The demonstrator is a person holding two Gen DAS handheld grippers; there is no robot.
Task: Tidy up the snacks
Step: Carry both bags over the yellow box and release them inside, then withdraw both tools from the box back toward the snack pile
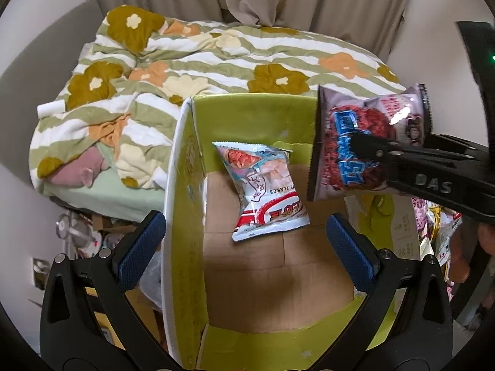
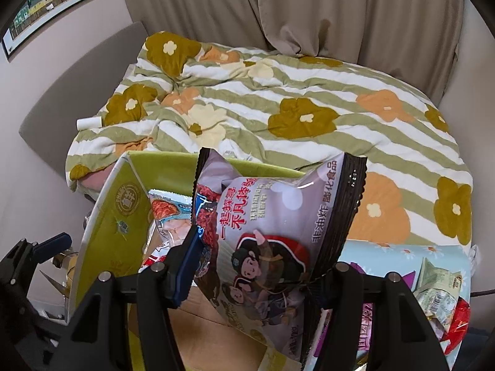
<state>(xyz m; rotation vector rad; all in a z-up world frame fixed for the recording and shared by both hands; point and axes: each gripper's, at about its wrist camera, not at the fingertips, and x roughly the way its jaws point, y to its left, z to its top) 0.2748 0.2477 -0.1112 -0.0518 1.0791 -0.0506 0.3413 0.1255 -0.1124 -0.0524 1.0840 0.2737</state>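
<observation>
Left gripper [image 1: 246,253] spread wide over the open cardboard box [image 1: 182,185], nothing between its blue pads [image 1: 140,247], hanging above the brown box floor. 1 snack bag, white and red [image 1: 263,188], lying flat on that floor toward the far wall, slightly crumpled, printed side up.

Right gripper [image 2: 247,266] clenched on a purple snack bag [image 2: 272,232], pinched across its middle; bag puffed, tilted, with its dark sealed edge toward the upper right in the right wrist view. From the left wrist view, same purple snack bag [image 1: 365,142] held in the air at the box's right wall, near the far right corner, above the rim, clear of the white and red bag below.

Box lined in yellow-green inside, flaps up, standing just in front of a bed with a striped floral quilt [image 2: 278,108]. Beige curtain [image 2: 309,9] behind the bed; framed picture [image 2: 52,3] on the wall at left. More loose snack packets [image 2: 439,303] heaped to the right of the box, outside it, on a light blue flowered surface.
</observation>
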